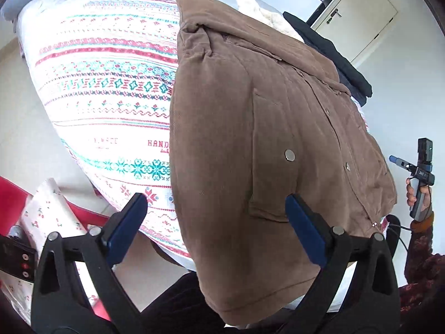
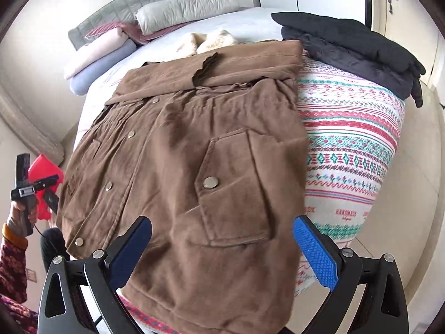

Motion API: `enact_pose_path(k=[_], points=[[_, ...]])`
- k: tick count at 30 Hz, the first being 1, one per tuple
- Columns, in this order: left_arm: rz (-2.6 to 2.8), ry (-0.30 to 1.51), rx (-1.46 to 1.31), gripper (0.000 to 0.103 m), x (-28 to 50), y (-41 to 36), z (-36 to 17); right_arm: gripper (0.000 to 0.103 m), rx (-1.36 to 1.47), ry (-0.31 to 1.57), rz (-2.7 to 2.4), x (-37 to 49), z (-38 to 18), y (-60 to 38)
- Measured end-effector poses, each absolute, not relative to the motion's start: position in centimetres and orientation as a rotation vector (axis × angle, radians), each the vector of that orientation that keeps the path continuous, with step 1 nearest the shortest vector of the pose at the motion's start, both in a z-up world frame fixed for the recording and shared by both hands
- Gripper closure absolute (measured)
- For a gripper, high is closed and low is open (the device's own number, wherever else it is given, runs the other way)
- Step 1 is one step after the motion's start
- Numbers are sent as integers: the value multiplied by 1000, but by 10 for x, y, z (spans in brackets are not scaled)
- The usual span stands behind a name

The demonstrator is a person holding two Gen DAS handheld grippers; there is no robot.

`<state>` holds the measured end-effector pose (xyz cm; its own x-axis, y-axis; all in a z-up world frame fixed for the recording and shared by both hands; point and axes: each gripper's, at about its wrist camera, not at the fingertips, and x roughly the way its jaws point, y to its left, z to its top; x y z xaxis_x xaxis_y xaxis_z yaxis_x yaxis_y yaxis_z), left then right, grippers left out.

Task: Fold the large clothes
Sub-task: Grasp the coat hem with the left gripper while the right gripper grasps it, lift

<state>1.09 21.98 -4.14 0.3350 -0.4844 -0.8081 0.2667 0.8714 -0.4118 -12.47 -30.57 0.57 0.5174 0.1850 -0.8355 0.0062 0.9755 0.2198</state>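
Observation:
A large brown jacket [image 1: 250,128] with metal snap buttons and patch pockets lies on the patterned bedspread [image 1: 111,83], its hem hanging over the bed's foot. It also shows in the right wrist view [image 2: 194,153], sleeves folded in, collar at the far end. My left gripper [image 1: 217,203] is open and empty, above the jacket's hem. My right gripper [image 2: 222,228] is open and empty, above the lower pocket. The right gripper also shows in the left wrist view [image 1: 417,169], beside the jacket. The left gripper shows in the right wrist view [image 2: 33,189].
A folded black garment [image 2: 350,47] lies at the bed's far right corner, a cream fleece [image 2: 208,41] behind the jacket's collar. Pillows and rolled blankets [image 2: 116,44] sit by the headboard. A red chair [image 1: 16,194] with a cherry-print cloth stands left of the bed.

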Motion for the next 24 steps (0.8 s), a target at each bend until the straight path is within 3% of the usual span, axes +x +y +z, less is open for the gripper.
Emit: enact_pose_path(k=[3, 8, 12, 17, 20, 23, 24], points=[[-550, 1177, -307, 18, 18, 213, -60, 1, 251, 1041, 60, -109, -9, -331], [-567, 1192, -276, 18, 4, 199, -61, 21, 371, 1142, 89, -105, -44, -342], [-586, 1256, -256, 18, -11, 193, -69, 24, 330, 1129, 92, -119, -46, -327], [-606, 1297, -273, 22, -28, 186, -83, 37, 306, 1159, 120, -137, -44, -309], [-591, 1281, -330, 36, -33, 192, -81, 50, 254, 1167, 131, -149, -43, -295], [-561, 1272, -384, 61, -37, 199, -75, 69, 263, 1169, 170, -158, -40, -289], [-535, 1281, -422, 76, -38, 202, -73, 74, 259, 1165, 181, -162, -39, -287]])
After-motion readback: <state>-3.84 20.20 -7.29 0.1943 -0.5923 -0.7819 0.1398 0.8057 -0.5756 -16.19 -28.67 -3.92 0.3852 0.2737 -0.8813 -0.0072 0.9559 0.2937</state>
